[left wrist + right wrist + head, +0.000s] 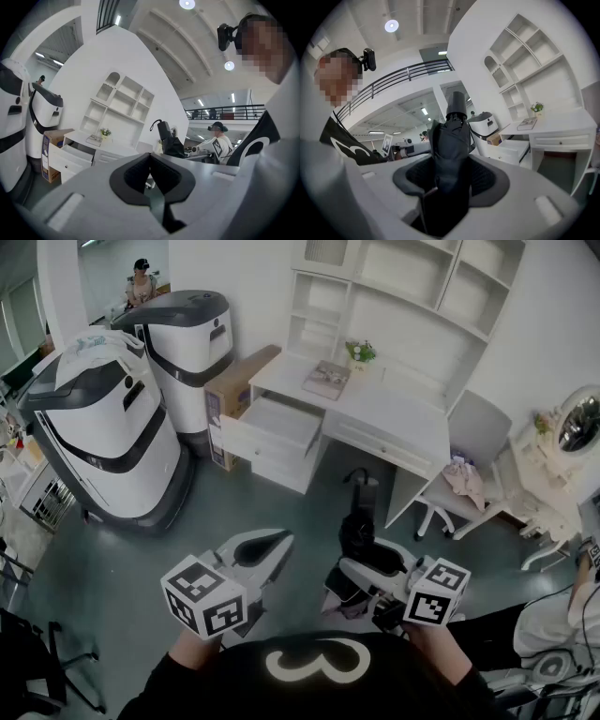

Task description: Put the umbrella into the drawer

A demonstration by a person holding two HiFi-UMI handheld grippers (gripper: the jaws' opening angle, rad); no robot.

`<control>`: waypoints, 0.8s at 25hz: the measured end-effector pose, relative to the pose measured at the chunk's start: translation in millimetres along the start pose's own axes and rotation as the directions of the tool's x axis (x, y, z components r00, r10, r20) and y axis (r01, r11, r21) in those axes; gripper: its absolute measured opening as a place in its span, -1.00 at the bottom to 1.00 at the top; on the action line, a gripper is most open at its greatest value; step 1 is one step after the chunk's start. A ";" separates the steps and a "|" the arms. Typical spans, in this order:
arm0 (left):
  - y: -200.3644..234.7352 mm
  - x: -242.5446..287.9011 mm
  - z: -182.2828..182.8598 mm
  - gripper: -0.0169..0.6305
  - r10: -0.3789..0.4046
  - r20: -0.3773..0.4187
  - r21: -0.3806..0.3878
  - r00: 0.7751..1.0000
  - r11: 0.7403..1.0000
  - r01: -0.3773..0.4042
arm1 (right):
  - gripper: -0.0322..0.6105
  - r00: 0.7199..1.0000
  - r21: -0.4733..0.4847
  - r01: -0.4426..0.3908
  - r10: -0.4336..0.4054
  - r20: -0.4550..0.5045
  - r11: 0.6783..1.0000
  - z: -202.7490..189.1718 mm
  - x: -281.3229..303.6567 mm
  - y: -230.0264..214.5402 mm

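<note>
My right gripper [356, 564] is shut on a folded black umbrella [359, 526], which stands upright between its jaws with the handle and strap on top. In the right gripper view the umbrella [452, 140] fills the gap between the dark pads [487, 178]. My left gripper [279, 544] hangs beside it on the left, shut with nothing in it; its tips meet in the left gripper view [150, 157], where the umbrella [168, 140] shows beyond them. Ahead, the open white drawer [281, 423] sticks out of the white desk [394, 409]. Both grippers are well short of it.
Two big white-and-black machines [103, 427] [183, 343] stand at the left, with a cardboard box [234, 395] against the desk. A book [326, 379] and a small plant [360, 351] sit on the desk. A white chair [469, 456] stands at its right.
</note>
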State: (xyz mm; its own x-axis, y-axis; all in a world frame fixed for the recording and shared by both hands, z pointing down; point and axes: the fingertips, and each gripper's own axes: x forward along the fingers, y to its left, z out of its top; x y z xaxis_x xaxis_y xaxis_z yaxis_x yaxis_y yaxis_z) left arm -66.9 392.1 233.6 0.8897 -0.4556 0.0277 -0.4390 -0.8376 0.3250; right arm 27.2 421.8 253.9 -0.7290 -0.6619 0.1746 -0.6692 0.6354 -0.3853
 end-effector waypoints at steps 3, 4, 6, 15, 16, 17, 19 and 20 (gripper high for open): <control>-2.6 -2.4 -3.3 -0.93 -0.002 -0.008 -0.006 1.000 1.000 0.002 | -0.19 1.000 0.003 0.006 -0.006 -0.004 1.000 -1.6 -2.4 3.0; -3.3 -2.4 -4.4 -0.93 -0.001 -0.010 -0.009 1.000 1.000 0.001 | -0.19 1.000 0.004 0.007 -0.007 -0.002 1.000 -1.3 -4.3 3.5; -4.2 -0.5 -5.8 -0.93 0.002 -0.012 -0.018 1.000 1.000 -0.003 | -0.19 1.000 -0.001 0.011 -0.011 0.003 1.000 -0.3 -9.1 2.5; -5.0 18.5 -3.8 -0.93 0.008 -0.048 0.008 0.999 1.000 -0.007 | -0.19 0.999 0.017 0.007 -0.008 0.040 1.000 2.2 -14.7 -16.6; -3.2 20.5 -3.8 -0.93 0.014 -0.052 0.011 0.999 1.000 -0.013 | -0.19 0.999 0.017 0.004 -0.004 0.042 1.000 2.9 -13.5 -19.8; -0.7 22.6 -3.6 -0.93 0.020 -0.055 0.013 0.998 1.000 -0.020 | -0.19 0.999 0.019 0.000 0.000 0.045 1.000 3.8 -12.2 -23.5; 6.8 27.1 -1.8 -0.93 0.034 -0.058 0.012 0.998 0.999 -0.034 | -0.19 0.998 0.028 -0.011 0.010 0.055 1.000 7.0 -8.6 -31.8; 11.8 29.7 -0.1 -0.93 0.042 -0.057 0.012 0.997 0.999 -0.042 | -0.19 0.998 0.032 -0.017 0.015 0.060 0.999 9.2 -6.2 -36.6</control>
State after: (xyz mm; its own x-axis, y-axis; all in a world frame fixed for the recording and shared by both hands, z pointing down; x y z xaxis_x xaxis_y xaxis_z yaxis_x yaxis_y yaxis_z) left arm -45.6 368.7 238.3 0.8761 -0.4726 0.0954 -0.4771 -0.8214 0.3126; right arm 57.5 399.0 258.6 -0.7291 -0.6748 0.1139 -0.6515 0.6335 -0.4174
